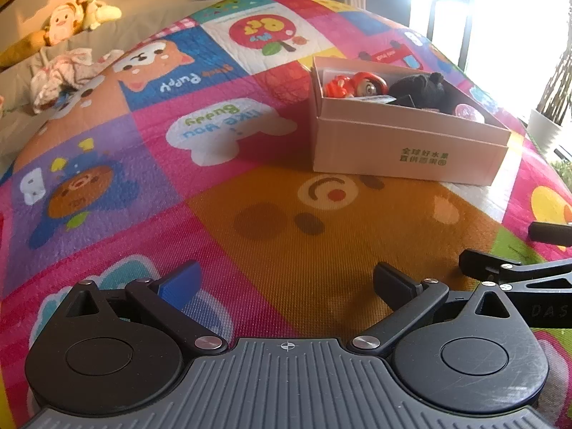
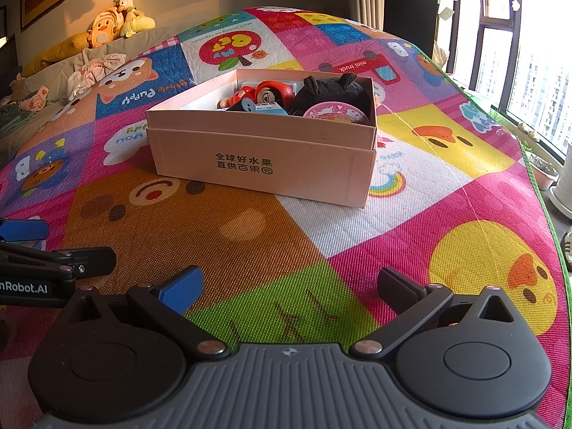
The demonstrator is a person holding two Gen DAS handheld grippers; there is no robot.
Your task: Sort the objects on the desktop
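Note:
A pale pink cardboard box (image 1: 407, 150) (image 2: 264, 157) stands on the colourful play mat (image 1: 214, 143) (image 2: 357, 214). Inside it lie a red doll figure (image 1: 355, 85) (image 2: 266, 94), a black plush toy (image 1: 422, 89) (image 2: 332, 94) and a round pink tin (image 1: 468, 111) (image 2: 336, 112). My left gripper (image 1: 286, 284) is open and empty, low over the mat in front of the box. My right gripper (image 2: 286, 287) is open and empty too, hovering nearer the mat's front. Each gripper's fingers show at the edge of the other's view.
Plush toys (image 1: 77, 12) (image 2: 114, 21) sit on a sofa back at the far left, with crumpled cloth (image 1: 60, 75) (image 2: 93, 69) below them. Windows (image 2: 518, 53) and plant pots (image 2: 547, 175) line the right side beyond the mat's edge.

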